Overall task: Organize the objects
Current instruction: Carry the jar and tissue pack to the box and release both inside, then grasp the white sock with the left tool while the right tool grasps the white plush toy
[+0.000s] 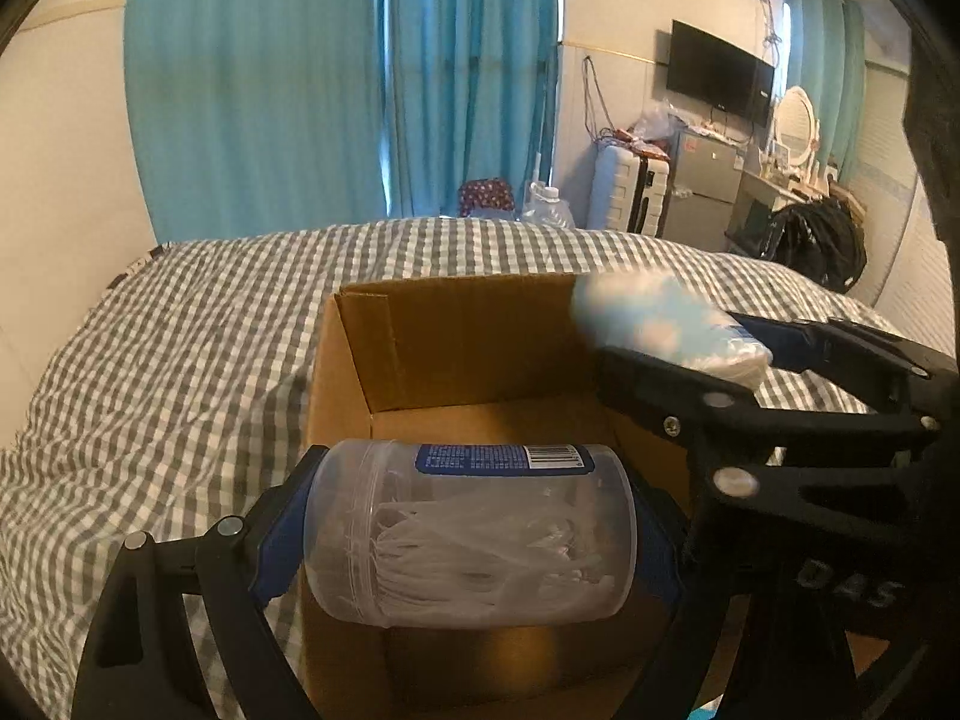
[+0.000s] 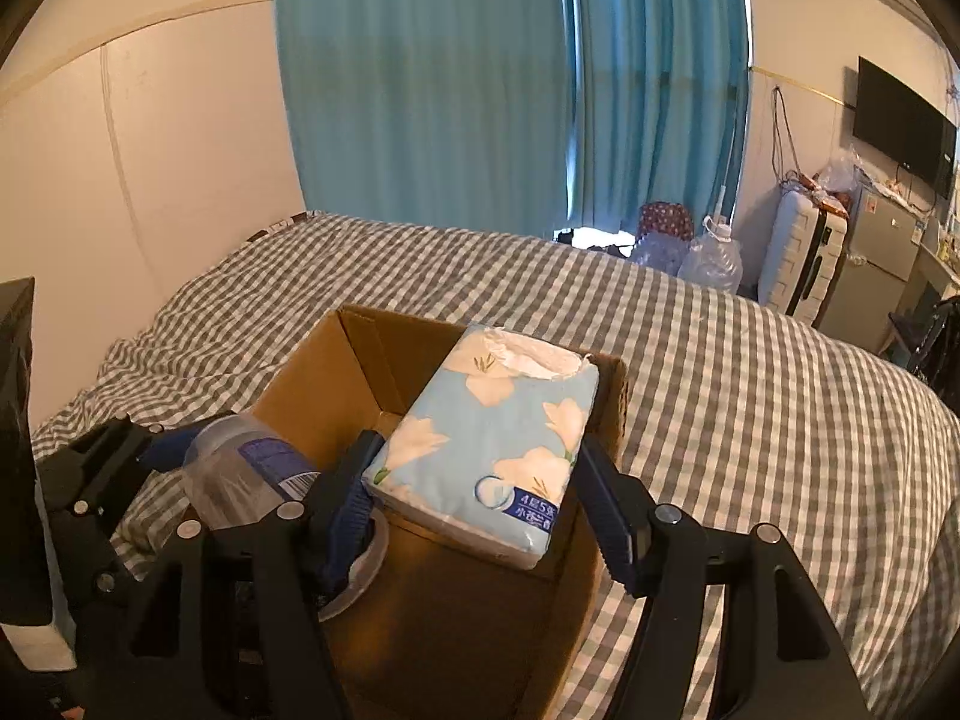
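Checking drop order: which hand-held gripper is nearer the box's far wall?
Right. The right hand-held gripper holds the tissue pack out toward the cardboard box's far wall; the left hand-held gripper holds the clear jar at the near edge.

Tissue pack (image 2: 489, 444) label: "4", "5"; jar (image 1: 468, 531) barcode unreadable.

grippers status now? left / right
Left gripper: closed on the clear plastic jar.
Right gripper: around the tissue pack; grip cannot be told.
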`<state>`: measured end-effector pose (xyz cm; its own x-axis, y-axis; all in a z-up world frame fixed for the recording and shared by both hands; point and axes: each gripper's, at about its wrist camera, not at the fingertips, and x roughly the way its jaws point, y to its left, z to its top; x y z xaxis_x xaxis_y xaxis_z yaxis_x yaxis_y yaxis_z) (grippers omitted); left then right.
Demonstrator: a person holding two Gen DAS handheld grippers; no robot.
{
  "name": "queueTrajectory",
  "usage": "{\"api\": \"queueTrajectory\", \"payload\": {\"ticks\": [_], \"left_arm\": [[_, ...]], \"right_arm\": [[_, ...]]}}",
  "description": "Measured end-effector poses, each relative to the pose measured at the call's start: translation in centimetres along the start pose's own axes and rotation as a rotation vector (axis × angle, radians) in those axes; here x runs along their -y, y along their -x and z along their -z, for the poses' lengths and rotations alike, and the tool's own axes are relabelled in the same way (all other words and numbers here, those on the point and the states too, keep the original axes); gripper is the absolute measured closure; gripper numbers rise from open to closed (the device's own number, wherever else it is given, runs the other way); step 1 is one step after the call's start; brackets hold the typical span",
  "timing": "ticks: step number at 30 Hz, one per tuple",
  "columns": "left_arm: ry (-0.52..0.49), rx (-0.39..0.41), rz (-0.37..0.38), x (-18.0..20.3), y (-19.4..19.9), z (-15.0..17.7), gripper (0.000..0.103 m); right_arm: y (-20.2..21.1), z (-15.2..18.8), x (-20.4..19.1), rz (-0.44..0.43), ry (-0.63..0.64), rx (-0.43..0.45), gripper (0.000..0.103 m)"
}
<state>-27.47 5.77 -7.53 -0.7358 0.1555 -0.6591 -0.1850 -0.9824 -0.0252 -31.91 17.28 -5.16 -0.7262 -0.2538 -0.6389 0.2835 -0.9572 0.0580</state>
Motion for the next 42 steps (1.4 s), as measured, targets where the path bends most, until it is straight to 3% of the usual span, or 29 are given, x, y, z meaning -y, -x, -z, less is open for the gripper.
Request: {"api": "queueTrajectory", "payload": {"ticks": [1,2,3,6,9,17,21,27,33,37,42], "left_arm": [[0.005,-0.009,0.0,0.0,-0.1,0.0,0.012],[0.007,-0.022,0.001,0.1,-0.1,0.0,0.012],[0.011,-0.036,-0.003,0.1,-0.1,0.1,0.012],[0.028,-0.038,-0.039,0.4,1.4,0.2,0.006],[0.05,0.012,-0.084,0.5,4.5,0.2,0.0],[0.067,0.108,-0.096,2.1,14.2,-1.0,0.0],[0.043,0.168,-0.128,3.0,18.5,-1.6,0.0],[0.024,0.177,-0.151,3.8,22.3,-0.8,0.0],[0.016,0.174,-0.16,4.3,24.1,2.1,0.0],[0.053,0.126,-0.123,3.3,23.0,4.7,0.0],[0.122,0.071,-0.15,1.8,20.4,7.5,0.0]], "right_arm": [[0.2,0.1,0.1,-0.004,-0.007,0.005,0.029],[0.7,0.1,0.2,-0.006,-0.015,0.018,0.015],[1.3,0.4,-0.2,-0.002,-0.022,0.026,0.008],[2.9,-0.2,0.5,0.02,-0.049,0.045,0.007],[5.5,-0.7,1.3,0.063,-0.067,0.055,0.007],[17.4,-1.5,1.2,0.136,-0.029,0.17,0.006],[23.3,-1.6,-0.2,0.149,0.003,0.247,0.0],[29.3,-0.6,-1.7,0.16,0.057,0.3,0.0],[31.3,1.9,-2.6,0.148,0.078,0.292,0.0],[31.1,4.0,-2.8,0.133,0.076,0.271,0.0],[28.7,7.0,-3.0,0.115,0.079,0.218,0.0]]}}
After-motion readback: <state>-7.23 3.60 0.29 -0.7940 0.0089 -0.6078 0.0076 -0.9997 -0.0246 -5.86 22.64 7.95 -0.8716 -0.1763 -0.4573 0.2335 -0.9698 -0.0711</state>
